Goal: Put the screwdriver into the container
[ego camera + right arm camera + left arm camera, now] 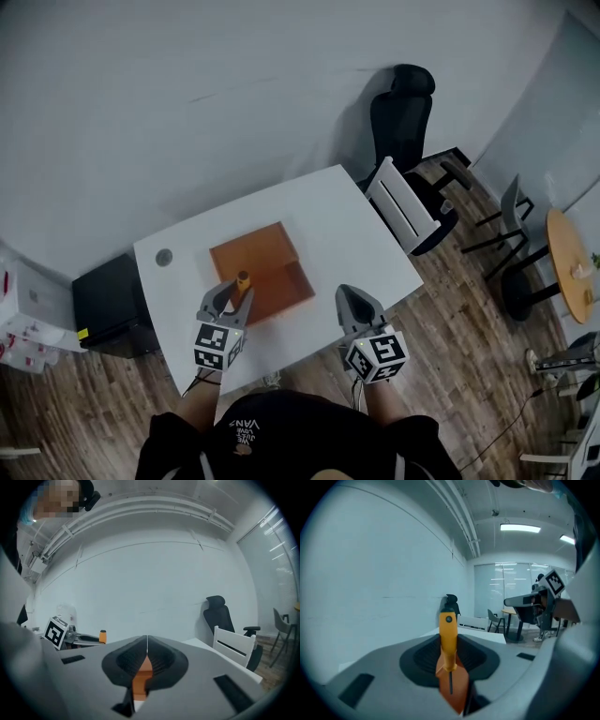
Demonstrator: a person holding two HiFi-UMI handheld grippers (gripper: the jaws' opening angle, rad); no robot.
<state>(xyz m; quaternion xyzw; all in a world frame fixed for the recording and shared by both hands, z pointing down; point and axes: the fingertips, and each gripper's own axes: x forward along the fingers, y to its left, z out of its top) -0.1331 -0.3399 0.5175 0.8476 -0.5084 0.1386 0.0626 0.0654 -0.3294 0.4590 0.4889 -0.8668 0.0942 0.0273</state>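
Note:
My left gripper [231, 292] is shut on an orange-handled screwdriver [242, 281], held upright at the near left edge of the orange container [262, 267]. In the left gripper view the screwdriver [448, 639] stands between the jaws, handle up and its dark shaft pointing down, and the container [459, 691] shows below it. My right gripper [354, 298] hovers over the white table [366, 234] just right of the container, shut with nothing in it. In the right gripper view the gripper [147, 644] has its tips meeting, and the container [140, 679] shows through the gap underneath.
A small round grey object [164, 256] lies at the table's far left corner. A white chair [403, 206] and a black office chair [403, 112] stand past the table's right side. A black cabinet [108, 305] sits on the floor at the left.

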